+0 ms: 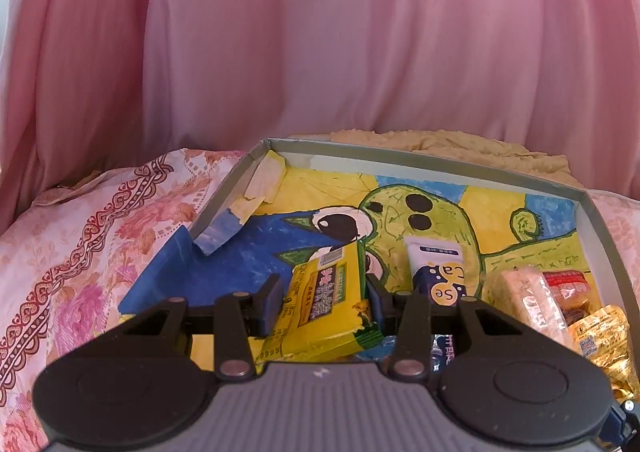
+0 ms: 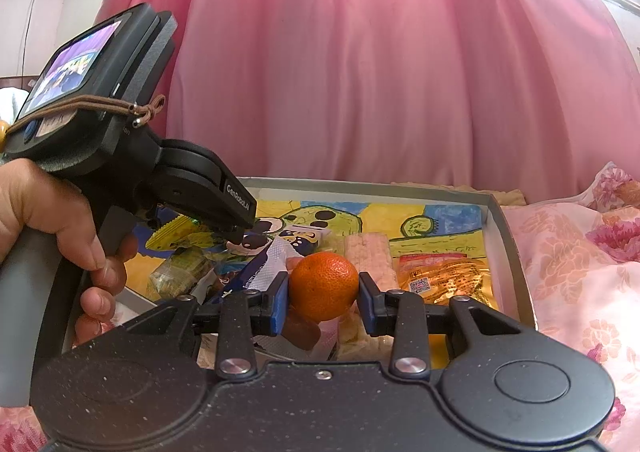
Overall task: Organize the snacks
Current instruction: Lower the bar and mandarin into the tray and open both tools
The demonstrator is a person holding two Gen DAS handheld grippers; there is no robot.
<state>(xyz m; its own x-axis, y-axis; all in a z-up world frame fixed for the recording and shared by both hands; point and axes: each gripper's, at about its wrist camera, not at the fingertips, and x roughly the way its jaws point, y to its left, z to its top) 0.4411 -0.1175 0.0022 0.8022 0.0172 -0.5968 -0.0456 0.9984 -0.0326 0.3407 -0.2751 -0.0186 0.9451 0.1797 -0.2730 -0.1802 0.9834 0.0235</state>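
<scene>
My left gripper (image 1: 326,302) is shut on a yellow and green snack packet (image 1: 324,304), held tilted just above the painted floor of a shallow grey box (image 1: 400,160). My right gripper (image 2: 323,296) is shut on a small orange mandarin (image 2: 323,286), over the near part of the same box (image 2: 360,186). In the box lie a white and navy tube (image 1: 436,272), a pale wafer pack (image 1: 528,300), a red wrapper (image 1: 568,284) and a gold packet (image 1: 600,336). The right wrist view shows the wafer pack (image 2: 368,256), the gold packet (image 2: 444,280) and a blue and white sachet (image 2: 256,272).
The box rests on a pink floral bedspread (image 1: 80,236), with pink curtains (image 1: 320,32) right behind it. A hand (image 2: 52,220) holds the other gripper's handle at the left of the right wrist view. The box's left wall is torn open (image 1: 224,228).
</scene>
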